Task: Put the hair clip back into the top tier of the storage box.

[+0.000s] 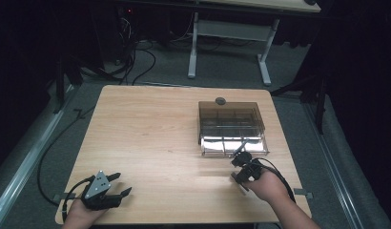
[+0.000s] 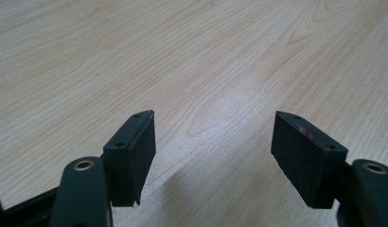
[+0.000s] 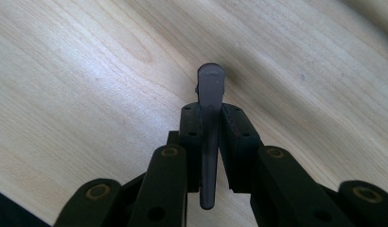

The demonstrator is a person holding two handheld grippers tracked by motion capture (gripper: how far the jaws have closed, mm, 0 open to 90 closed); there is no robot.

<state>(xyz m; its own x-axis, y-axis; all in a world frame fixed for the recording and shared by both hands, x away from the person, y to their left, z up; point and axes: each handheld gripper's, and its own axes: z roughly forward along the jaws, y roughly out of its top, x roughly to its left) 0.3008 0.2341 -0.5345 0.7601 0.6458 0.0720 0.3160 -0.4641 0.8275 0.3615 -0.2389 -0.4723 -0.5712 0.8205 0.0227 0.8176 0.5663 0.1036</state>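
Strip (image 3: 211,87), dark, thin and round-ended, standing edge-up in the right gripper (image 3: 212,111), just in front of the near edge of the box (image 1: 231,117); jaws pinching it flat-on from both sides, tip poking out past the pads, tail running back between the links. Judging it light and fairly stiff, probably plastic; looking smooth enough to slip or swivel in a loose pinch; being narrow, likely twisting if taken near one end. Taking hold best across the broad faces, near mid-length, much as here; pressing gently, bending seeming likelier than breaking. Hovering just over the table (image 1: 150,124) rather than resting on it, as far as can be told. Left gripper (image 2: 213,127) lying well apart from the box, toward the near left corner; jaws spread wide, gripping nothing.
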